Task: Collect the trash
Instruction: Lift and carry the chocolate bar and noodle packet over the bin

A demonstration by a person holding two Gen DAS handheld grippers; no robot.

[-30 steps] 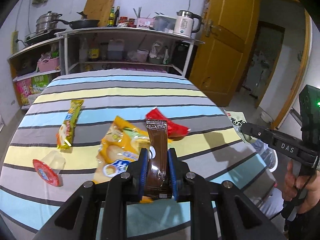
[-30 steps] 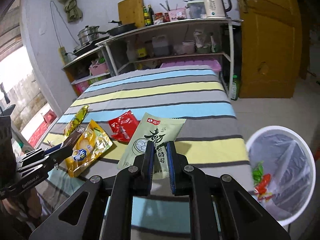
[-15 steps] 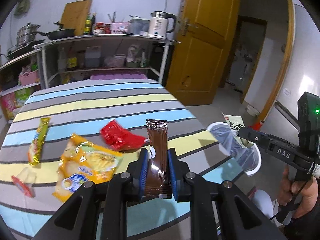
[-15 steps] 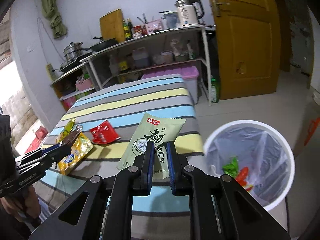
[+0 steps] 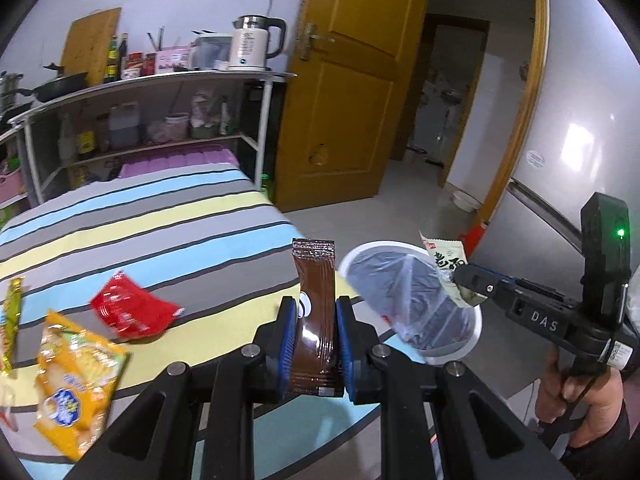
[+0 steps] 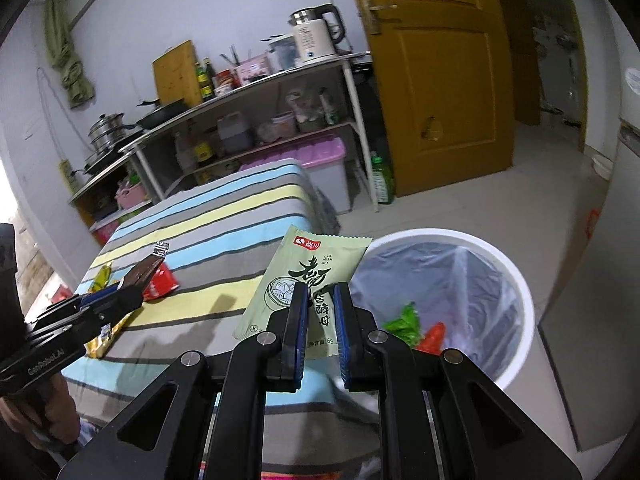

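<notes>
brown wrapper – upright, green packet – tilted

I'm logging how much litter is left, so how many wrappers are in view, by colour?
Brown wrapper, in left gripper: 1
Pale green packet, in right gripper: 1
Red wrapper: 1
Orange-yellow bag: 1
Green-yellow stick wrapper: 1
Total: 5

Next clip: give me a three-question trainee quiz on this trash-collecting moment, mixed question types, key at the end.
1. True or false: the left claw is shut on a brown wrapper.
2. What does the right claw hold? A. red wrapper B. pale green packet C. kettle
3. Fill in: the white bin is lined with a clear ____ bag.

Key: 1 true; 2 B; 3 plastic. The red wrapper and orange snack bag lie on the striped tablecloth.
</notes>
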